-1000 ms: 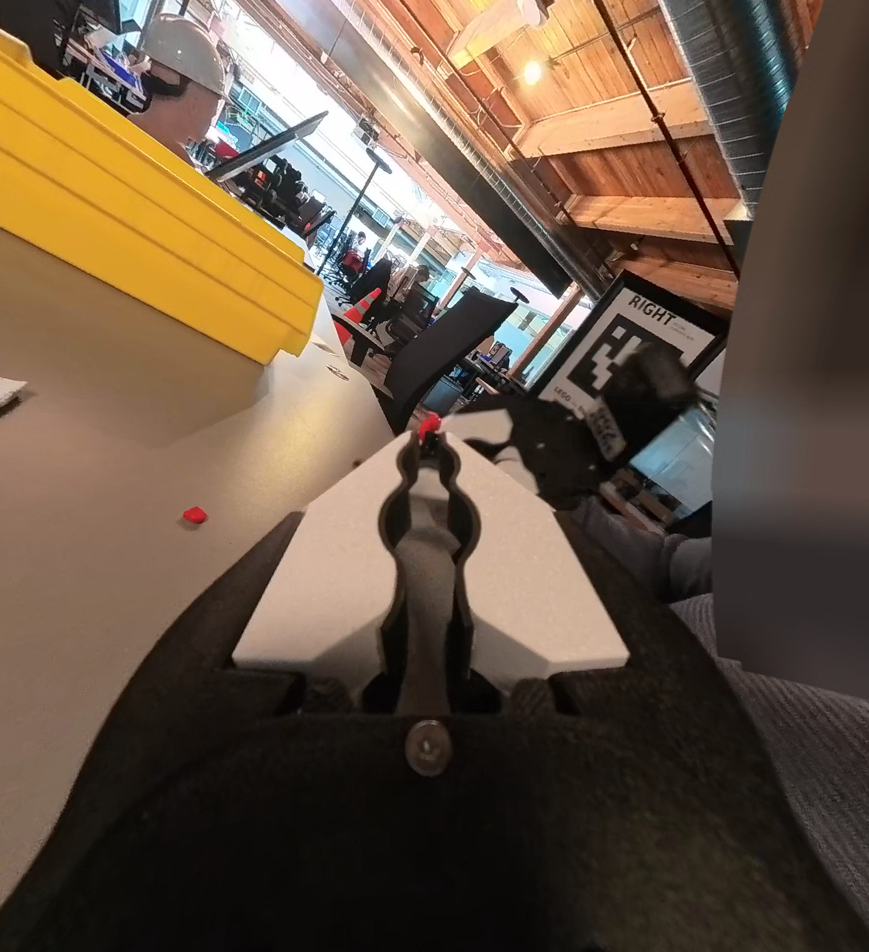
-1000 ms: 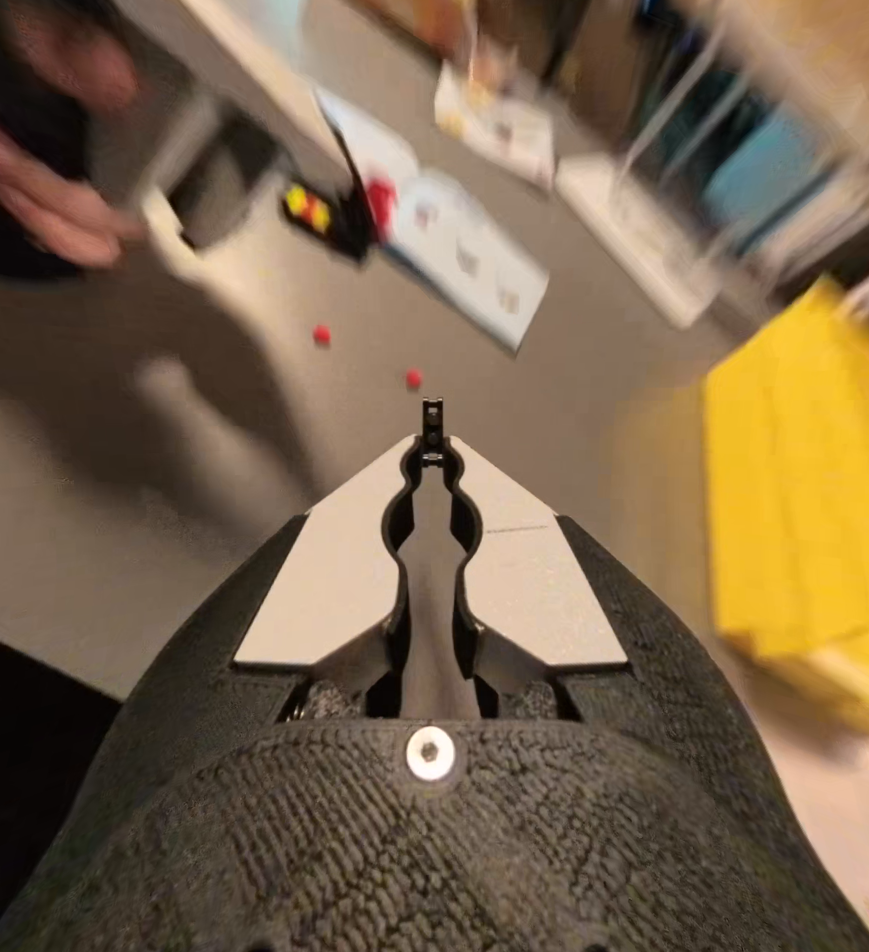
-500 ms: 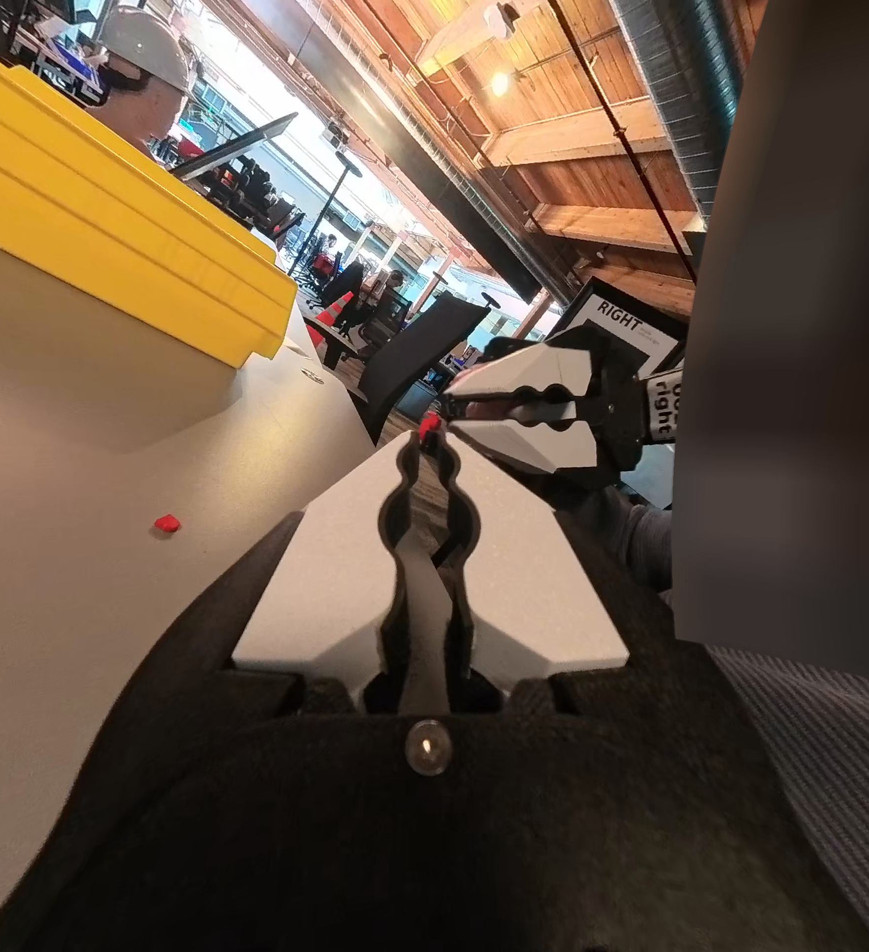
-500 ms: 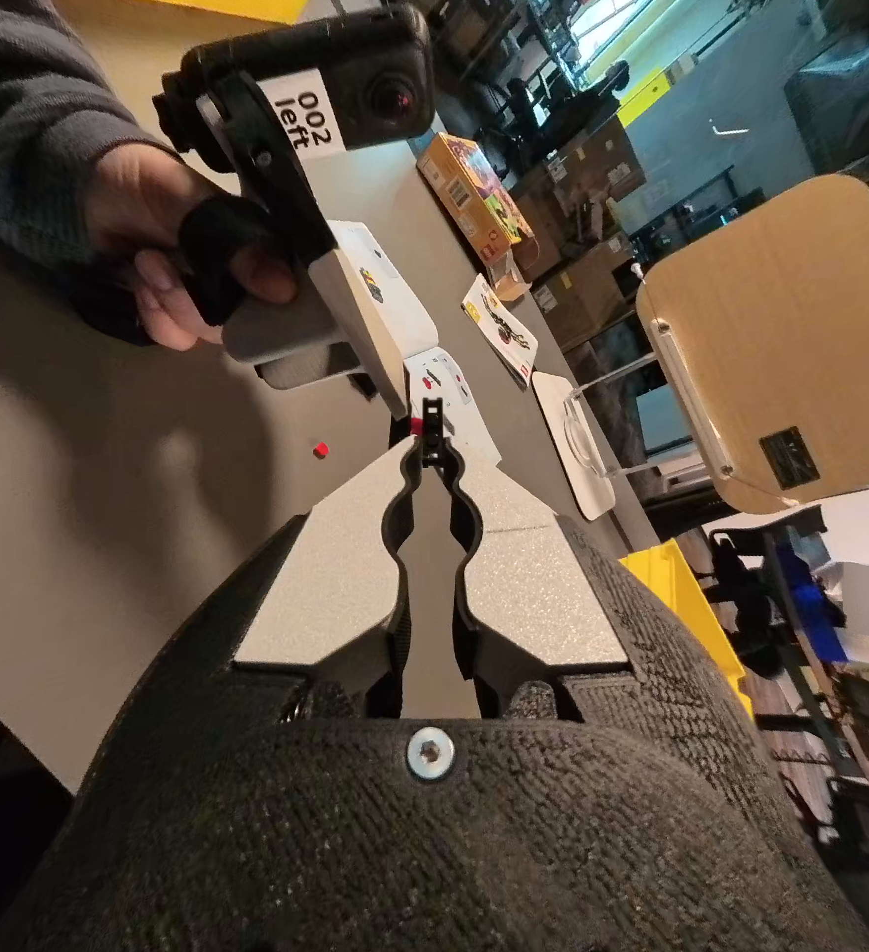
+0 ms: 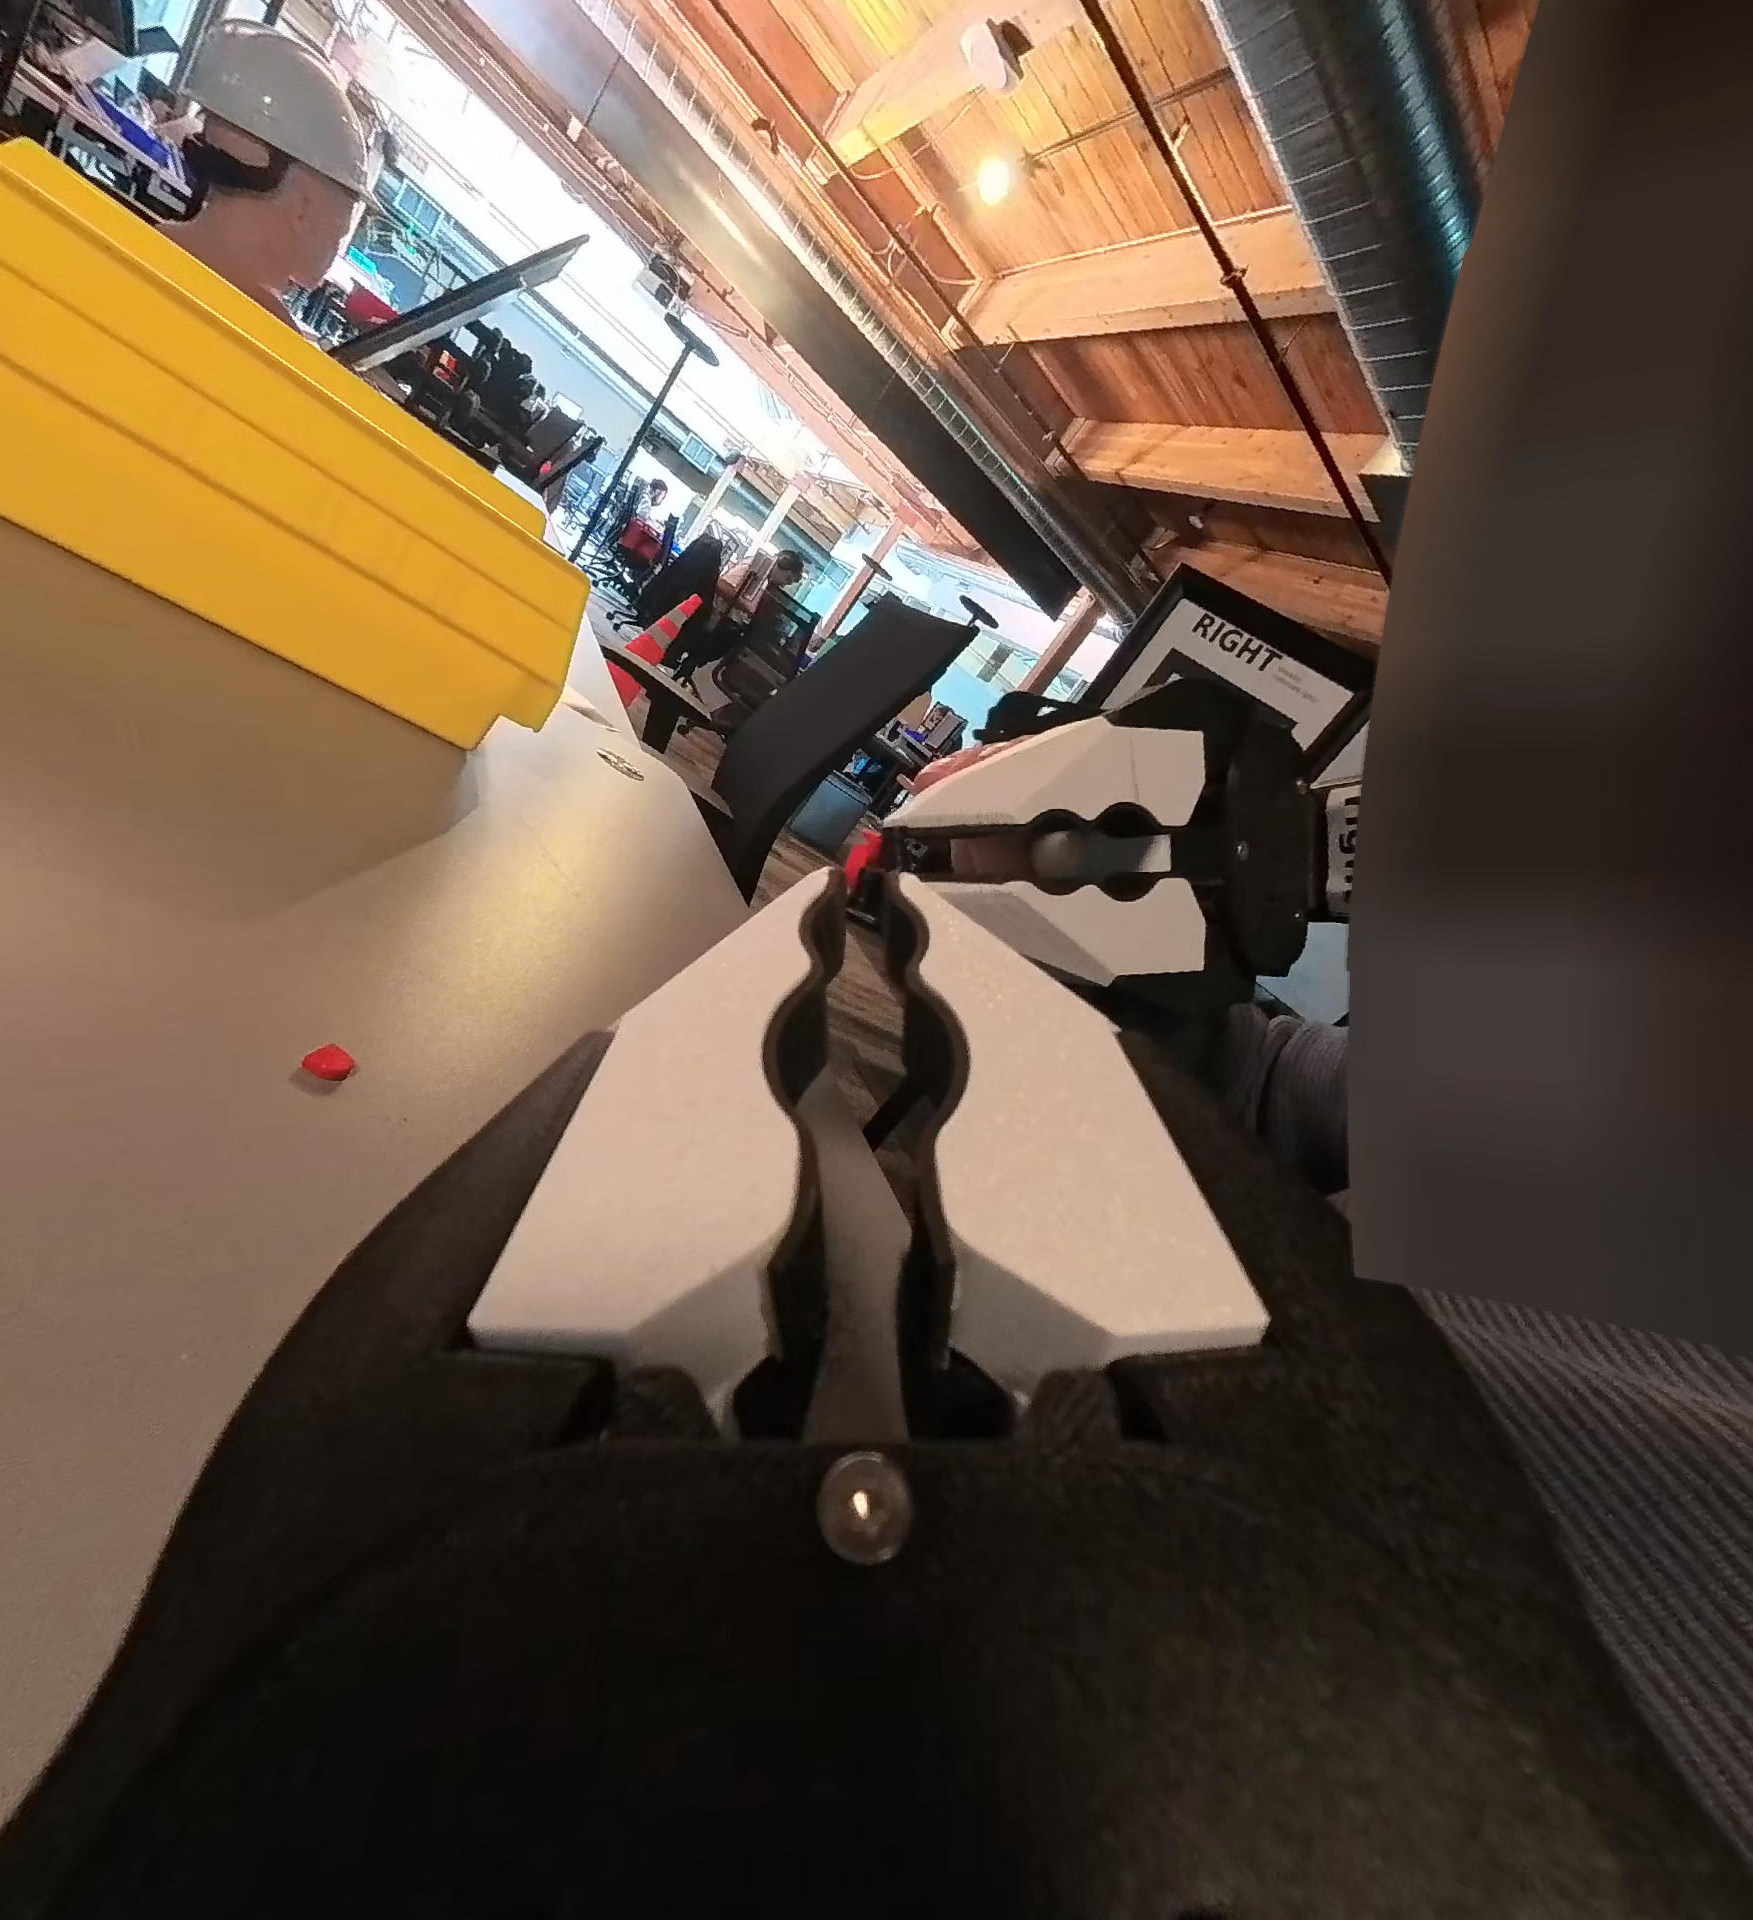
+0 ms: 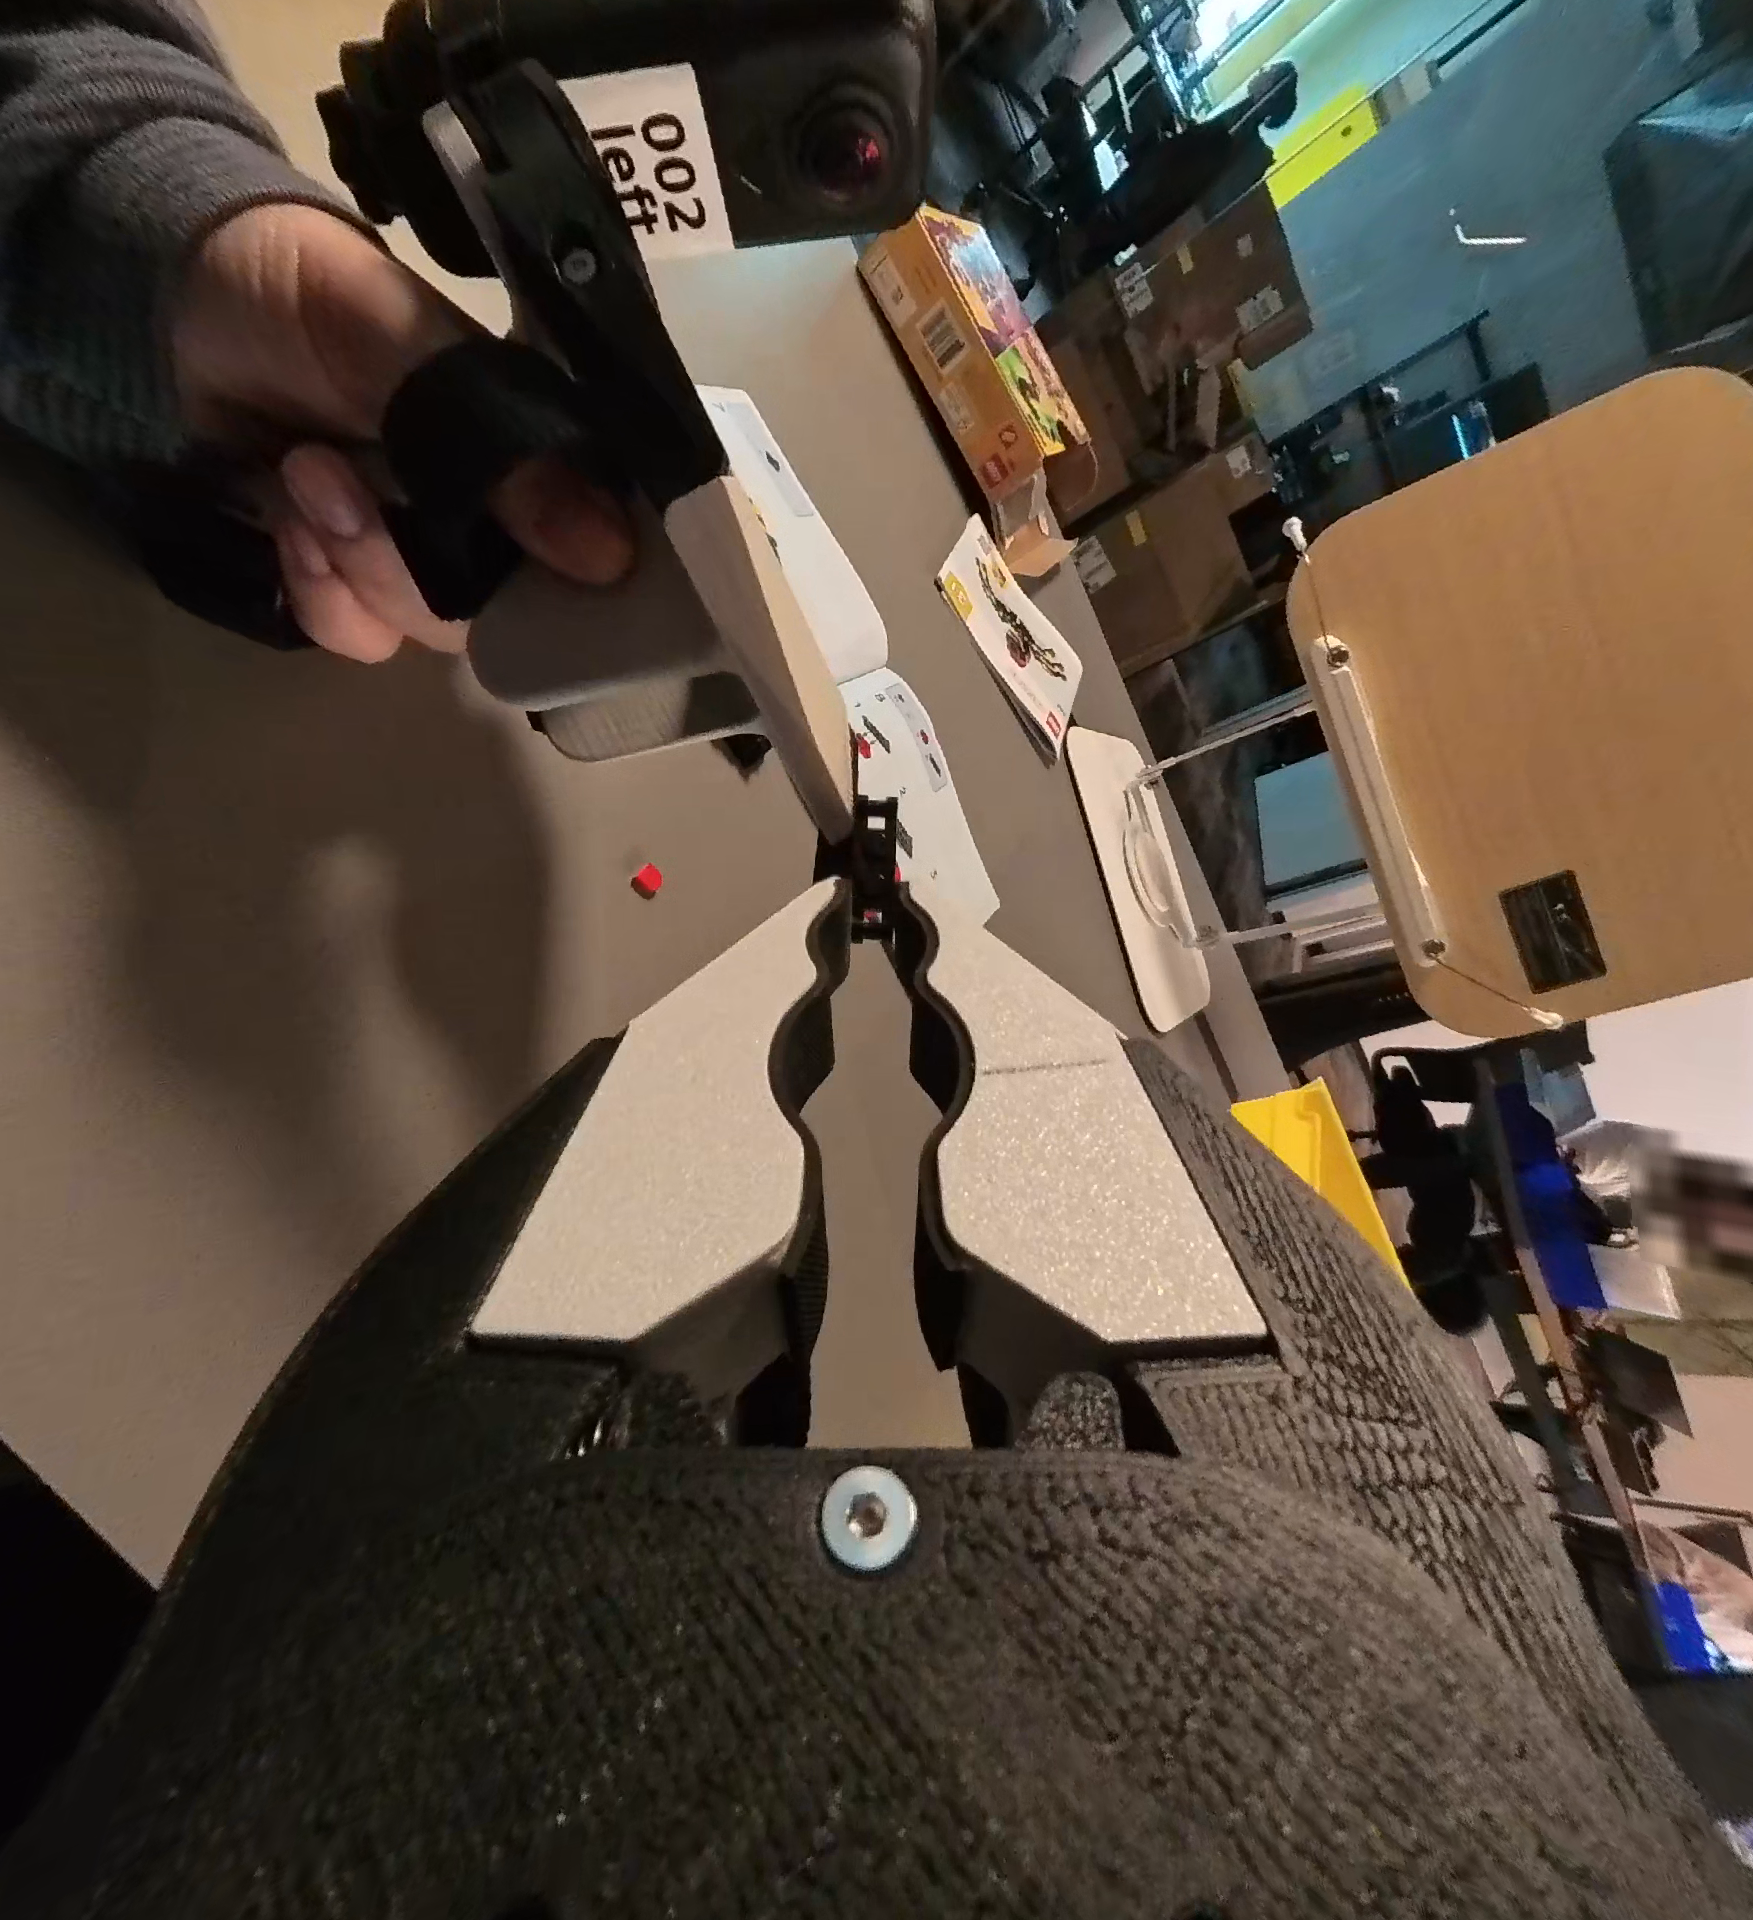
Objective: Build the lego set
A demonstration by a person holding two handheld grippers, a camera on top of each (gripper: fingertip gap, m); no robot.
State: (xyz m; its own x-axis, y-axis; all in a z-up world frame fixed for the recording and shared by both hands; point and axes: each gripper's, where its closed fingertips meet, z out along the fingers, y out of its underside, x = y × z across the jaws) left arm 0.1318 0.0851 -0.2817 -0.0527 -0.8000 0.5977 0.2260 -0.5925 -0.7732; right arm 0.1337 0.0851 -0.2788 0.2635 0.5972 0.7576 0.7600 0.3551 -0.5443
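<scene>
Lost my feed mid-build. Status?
Left gripper shut on red piece. Right gripper shut on black piece. Tips meeting above table; nothing between.

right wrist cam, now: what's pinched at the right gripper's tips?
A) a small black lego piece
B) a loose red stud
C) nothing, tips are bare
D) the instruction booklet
A: the right gripper is shut on a small black lego piece that sticks out past its tips, while the loose red stud lies apart on the table.
</scene>
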